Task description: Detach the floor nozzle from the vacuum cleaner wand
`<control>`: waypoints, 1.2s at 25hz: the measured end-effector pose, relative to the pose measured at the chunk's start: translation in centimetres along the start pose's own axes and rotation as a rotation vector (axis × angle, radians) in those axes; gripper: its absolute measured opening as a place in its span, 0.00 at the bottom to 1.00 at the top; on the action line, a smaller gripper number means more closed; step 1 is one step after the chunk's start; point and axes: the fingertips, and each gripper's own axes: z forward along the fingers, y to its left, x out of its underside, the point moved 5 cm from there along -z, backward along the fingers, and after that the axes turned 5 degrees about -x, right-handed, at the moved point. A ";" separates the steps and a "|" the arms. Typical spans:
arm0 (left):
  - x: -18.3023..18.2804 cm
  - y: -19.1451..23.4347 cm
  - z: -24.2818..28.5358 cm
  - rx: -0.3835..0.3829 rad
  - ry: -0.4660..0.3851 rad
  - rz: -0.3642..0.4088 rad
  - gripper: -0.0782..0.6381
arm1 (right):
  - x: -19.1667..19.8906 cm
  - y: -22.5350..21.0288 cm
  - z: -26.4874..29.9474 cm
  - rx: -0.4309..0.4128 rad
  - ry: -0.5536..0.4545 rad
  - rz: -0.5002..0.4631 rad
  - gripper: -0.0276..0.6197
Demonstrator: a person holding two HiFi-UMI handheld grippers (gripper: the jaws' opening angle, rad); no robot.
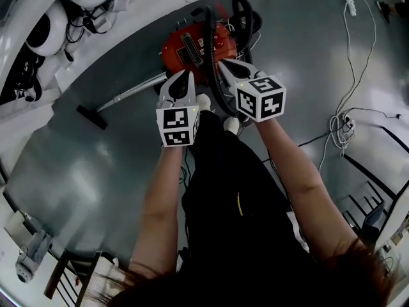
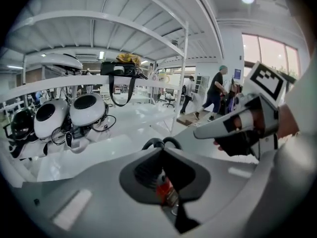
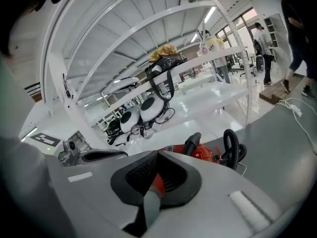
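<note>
The red vacuum cleaner [image 1: 192,48] stands on the grey floor ahead of me, its black hose [image 1: 214,75] looping over it. A silver wand [image 1: 131,93] runs from it down-left to the black floor nozzle [image 1: 92,116], which sits on the wand's end. My left gripper [image 1: 187,77] is shut and empty, hovering just above the wand's upper end near the cleaner. Beside it, my right gripper [image 1: 223,64] is shut and empty too, over the hose. In the right gripper view the red body [image 3: 204,154] and hose [image 3: 231,148] lie just beyond the closed jaws.
White cables [image 1: 350,88] and a power strip [image 1: 350,5] trail over the floor at right. White round robot heads [image 1: 48,34] and wiring sit on the raised white platform at left, under white shelving [image 2: 124,81]. A person [image 2: 216,90] walks in the far background.
</note>
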 end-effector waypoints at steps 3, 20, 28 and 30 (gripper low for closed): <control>-0.7 0.3 -0.2 -0.003 0.001 -0.029 0.12 | -0.3 0.6 -0.2 0.005 0.000 -0.024 0.04; -3.5 -0.1 -3.4 -0.039 0.060 -0.135 0.12 | -2.9 2.9 -3.6 0.054 -0.037 -0.056 0.04; -4.7 -0.4 -3.5 -0.039 0.063 -0.140 0.12 | -3.7 3.4 -4.3 0.052 -0.033 -0.071 0.04; -5.0 -0.3 -3.4 -0.039 0.061 -0.139 0.12 | -4.0 3.4 -4.3 0.053 -0.036 -0.073 0.04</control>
